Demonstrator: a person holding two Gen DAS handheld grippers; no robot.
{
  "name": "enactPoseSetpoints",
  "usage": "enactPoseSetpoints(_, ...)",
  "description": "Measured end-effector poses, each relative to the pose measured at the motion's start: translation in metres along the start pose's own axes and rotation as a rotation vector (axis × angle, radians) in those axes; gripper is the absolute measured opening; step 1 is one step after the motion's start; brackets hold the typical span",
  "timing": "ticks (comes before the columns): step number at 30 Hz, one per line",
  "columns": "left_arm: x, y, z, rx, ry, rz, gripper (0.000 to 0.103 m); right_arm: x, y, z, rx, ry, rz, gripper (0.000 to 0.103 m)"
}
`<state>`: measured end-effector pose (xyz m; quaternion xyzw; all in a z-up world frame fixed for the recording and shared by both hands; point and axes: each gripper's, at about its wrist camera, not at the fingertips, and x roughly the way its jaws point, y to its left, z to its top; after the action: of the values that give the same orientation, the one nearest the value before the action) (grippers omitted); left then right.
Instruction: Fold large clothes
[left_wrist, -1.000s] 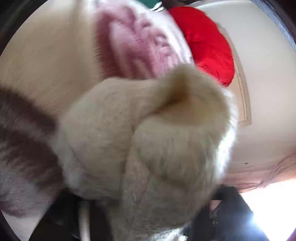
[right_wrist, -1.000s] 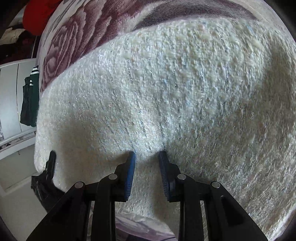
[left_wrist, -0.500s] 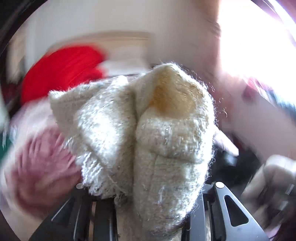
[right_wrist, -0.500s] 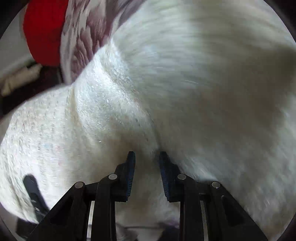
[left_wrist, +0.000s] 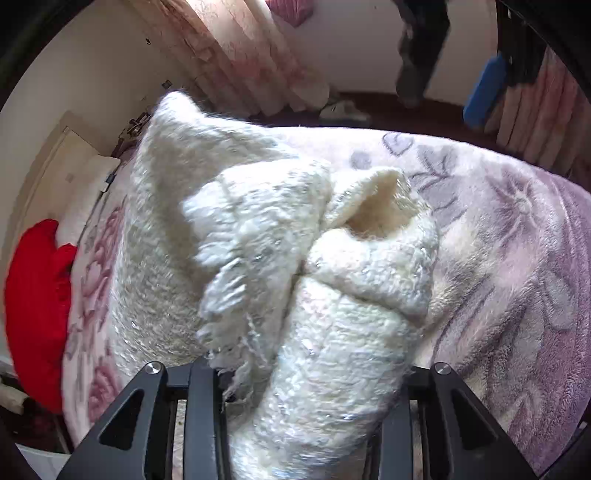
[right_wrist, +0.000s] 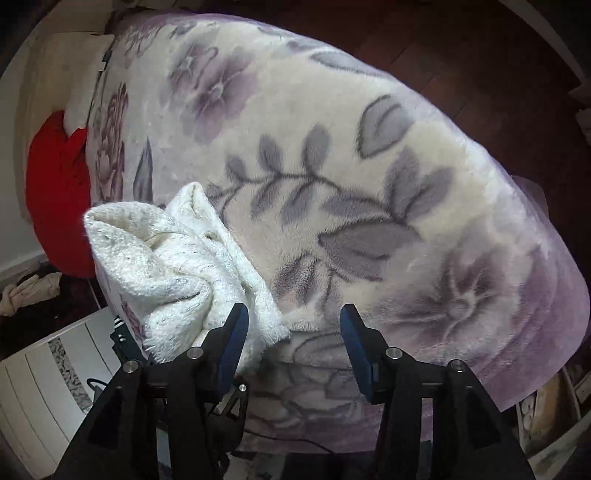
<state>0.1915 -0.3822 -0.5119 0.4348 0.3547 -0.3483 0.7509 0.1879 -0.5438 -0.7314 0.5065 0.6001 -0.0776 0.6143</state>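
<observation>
The cream fuzzy sweater is bunched, not folded, lifted over the floral blanket on the bed; folding looks barely begun. The left gripper clamps a thick wad of it. The right gripper gapes wide, empty, sweater at its 10 o'clock.

A bed fills the room, spread with a plush floral blanket in lilac and cream. At its head lie a red cushion and a pale pillow. Dark wood floor lies beyond the blanket's far edge. Pink curtains hang against a cream wall past the bed.
</observation>
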Motion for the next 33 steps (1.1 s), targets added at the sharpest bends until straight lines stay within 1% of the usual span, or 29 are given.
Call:
enactPoseSetpoints(1, -0.003, -0.006, -0.005, 0.005, 0.007, 0.013, 0.039, -0.009, 0.003, 0.000, -0.019, -0.013, 0.012, 0.059)
enactPoseSetpoints(2, -0.011, -0.005, -0.002, 0.009, 0.012, 0.012, 0.044, -0.013, 0.006, 0.005, -0.039, -0.017, 0.027, 0.065)
enactPoseSetpoints(3, -0.018, -0.004, 0.000, 0.013, 0.022, -0.009, 0.057, -0.019, 0.009, 0.006, -0.062, -0.016, 0.039, 0.071)
enactPoseSetpoints(4, -0.020, -0.001, -0.006, 0.013, 0.026, -0.037, 0.078, -0.022, 0.015, 0.006, -0.087, -0.016, 0.051, 0.073)
enactPoseSetpoints(5, -0.028, -0.002, -0.008, 0.020, 0.026, -0.066, 0.083, -0.018, 0.029, 0.000, -0.110, -0.014, 0.062, 0.075)
enactPoseSetpoints(6, -0.033, -0.003, -0.016, 0.025, 0.026, -0.084, 0.085, -0.016, 0.040, -0.001, -0.134, -0.007, 0.066, 0.079)
enactPoseSetpoints(7, -0.039, -0.006, -0.016, 0.027, 0.024, -0.100, 0.085, -0.018, 0.048, -0.001, -0.158, 0.002, 0.070, 0.081)
enactPoseSetpoints(8, -0.040, -0.016, -0.016, 0.031, 0.020, -0.119, 0.085, -0.015, 0.057, -0.001, -0.181, 0.008, 0.074, 0.087)
enactPoseSetpoints(9, -0.048, -0.017, -0.017, 0.029, 0.025, -0.151, 0.085, -0.013, 0.064, -0.003, -0.197, 0.005, 0.078, 0.089)
enactPoseSetpoints(11, -0.050, -0.029, -0.021, 0.012, 0.043, -0.183, 0.085, -0.012, 0.074, -0.004, -0.219, 0.004, 0.096, 0.089)
enactPoseSetpoints(12, -0.058, -0.028, -0.025, -0.014, 0.048, -0.209, 0.085, -0.012, 0.080, -0.004, -0.234, 0.001, 0.110, 0.089)
enactPoseSetpoints(14, -0.060, -0.011, -0.041, -0.083, 0.072, -0.238, 0.085, -0.010, 0.094, -0.004, -0.276, 0.003, 0.140, 0.090)
enactPoseSetpoints(15, -0.058, -0.002, -0.046, -0.127, 0.092, -0.255, 0.085, -0.005, 0.102, -0.003, -0.311, 0.017, 0.150, 0.095)
enactPoseSetpoints(17, -0.054, 0.015, -0.059, -0.216, 0.129, -0.275, 0.085, 0.013, 0.117, 0.002, -0.393, 0.028, 0.144, 0.099)
enactPoseSetpoints(18, -0.050, 0.025, -0.069, -0.255, 0.149, -0.281, 0.085, 0.028, 0.123, 0.007, -0.428, 0.035, 0.124, 0.099)
enactPoseSetpoints(19, -0.048, 0.038, -0.077, -0.309, 0.167, -0.295, 0.085, 0.043, 0.128, 0.013, -0.438, 0.045, 0.093, 0.099)
enactPoseSetpoints(20, -0.046, 0.052, -0.084, -0.368, 0.179, -0.297, 0.085, 0.060, 0.133, 0.019, -0.442, 0.081, 0.101, 0.099)
enactPoseSetpoints(21, -0.043, 0.067, -0.092, -0.428, 0.187, -0.306, 0.085, 0.073, 0.138, 0.024, -0.446, 0.101, 0.136, 0.095)
enactPoseSetpoints(22, -0.042, 0.082, -0.100, -0.483, 0.180, -0.331, 0.085, 0.081, 0.142, 0.030, -0.449, 0.075, 0.175, 0.085)
enactPoseSetpoints(23, -0.039, 0.097, -0.108, -0.550, 0.174, -0.358, 0.085, 0.085, 0.146, 0.035, -0.453, 0.042, 0.200, 0.032)
enactPoseSetpoints(24, -0.032, 0.112, -0.116, -0.624, 0.181, -0.373, 0.085, 0.091, 0.148, 0.043, -0.430, 0.011, 0.161, 0.023)
enactPoseSetpoints(25, -0.027, 0.125, -0.121, -0.680, 0.182, -0.386, 0.085, 0.099, 0.144, 0.053, -0.379, -0.013, 0.113, 0.023)
enactPoseSetpoints(27, -0.018, 0.151, -0.130, -0.802, 0.165, -0.394, 0.085, 0.119, 0.127, 0.071, -0.272, -0.019, 0.048, 0.023)
enactPoseSetpoints(28, -0.014, 0.160, -0.132, -0.842, 0.161, -0.389, 0.085, 0.129, 0.122, 0.076, -0.255, -0.010, 0.009, 0.023)
enactPoseSetpoints(29, -0.009, 0.168, -0.132, -0.877, 0.150, -0.397, 0.085, 0.133, 0.122, 0.079, -0.272, -0.010, -0.019, 0.023)
enactPoseSetpoints(30, -0.002, 0.177, -0.132, -0.924, 0.143, -0.398, 0.085, 0.133, 0.125, 0.078, -0.297, -0.016, -0.035, 0.026)
enactPoseSetpoints(31, 0.003, 0.182, -0.129, -0.947, 0.149, -0.384, 0.085, 0.128, 0.127, 0.077, -0.310, -0.027, -0.047, 0.032)
enactPoseSetpoints(32, 0.008, 0.185, -0.126, -0.959, 0.148, -0.380, 0.085, 0.118, 0.129, 0.075, -0.312, -0.039, -0.056, 0.045)
enactPoseSetpoints(33, 0.017, 0.188, -0.121, -0.967, 0.156, -0.373, 0.085, 0.104, 0.129, 0.070, -0.310, -0.063, -0.057, 0.047)
